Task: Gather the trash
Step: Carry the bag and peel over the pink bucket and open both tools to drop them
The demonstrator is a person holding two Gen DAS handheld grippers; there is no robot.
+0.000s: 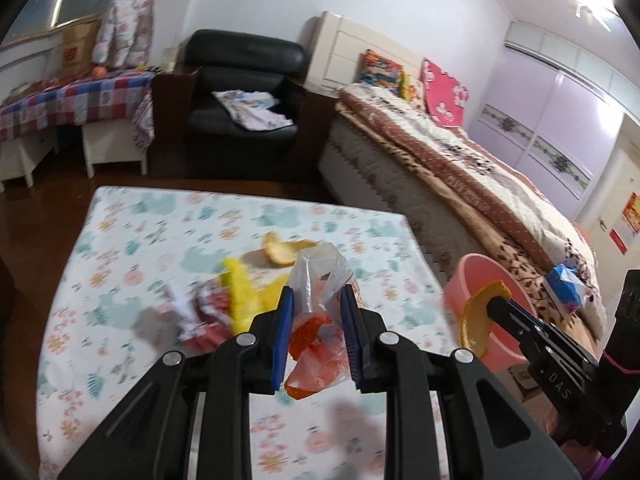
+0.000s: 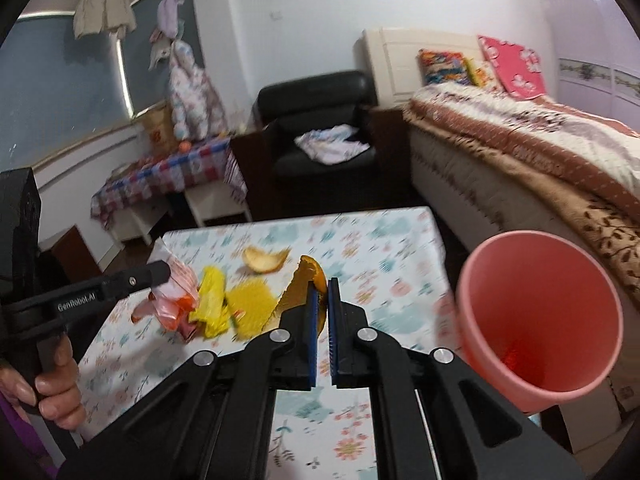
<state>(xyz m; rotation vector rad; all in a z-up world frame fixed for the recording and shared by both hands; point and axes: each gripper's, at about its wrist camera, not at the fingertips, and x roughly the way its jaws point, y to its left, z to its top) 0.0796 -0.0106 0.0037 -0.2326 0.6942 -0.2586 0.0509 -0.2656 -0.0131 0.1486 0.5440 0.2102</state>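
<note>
**Trash lifted over the desk**

Orange peel (image 2: 306, 280) sits pinched in the right gripper (image 2: 324, 296), beside the pink bin (image 2: 538, 316). The left gripper (image 1: 316, 300) fingers clamp a plastic bag (image 1: 320, 280) above the desk (image 1: 140, 240), left of that bin.

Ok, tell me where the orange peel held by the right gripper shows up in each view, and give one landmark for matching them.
Left wrist view: the orange peel is at right, in the right gripper, in front of the pink bin.
Right wrist view: the peel is at centre, pinched at the fingertips of the gripper.
Shared landmark: the black armchair.
</note>
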